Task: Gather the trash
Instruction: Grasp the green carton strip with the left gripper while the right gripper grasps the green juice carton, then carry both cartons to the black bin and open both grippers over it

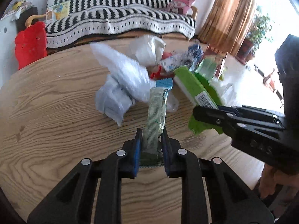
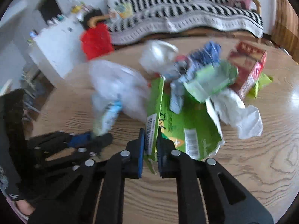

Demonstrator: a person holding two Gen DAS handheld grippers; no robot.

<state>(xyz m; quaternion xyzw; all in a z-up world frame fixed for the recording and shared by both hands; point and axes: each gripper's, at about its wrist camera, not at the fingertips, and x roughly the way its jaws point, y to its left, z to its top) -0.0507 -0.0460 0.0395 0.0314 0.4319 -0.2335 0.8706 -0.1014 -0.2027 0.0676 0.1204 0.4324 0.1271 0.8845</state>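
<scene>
A heap of trash lies on the round wooden table (image 1: 56, 112). My left gripper (image 1: 151, 140) is shut on a clear green-tinted snack wrapper (image 1: 156, 115) with a blue end, which sticks up from between its pads. My right gripper (image 2: 150, 140) is shut on the edge of a flattened green carton (image 2: 179, 123) with barcode labels. In the left wrist view the right gripper (image 1: 203, 113) comes in from the right, clamped on the same green carton (image 1: 194, 91). The left gripper (image 2: 97, 136) shows at lower left in the right wrist view, holding the wrapper (image 2: 106, 117).
A crumpled white plastic bag (image 1: 123, 82), white tissue (image 2: 241, 113), a red box (image 2: 248, 69), a blue-and-white packet (image 2: 201, 59) and a pale green packet (image 2: 211, 80) sit in the pile. Behind the table are a striped sofa throw (image 1: 121, 18) and a red bag (image 1: 31, 43).
</scene>
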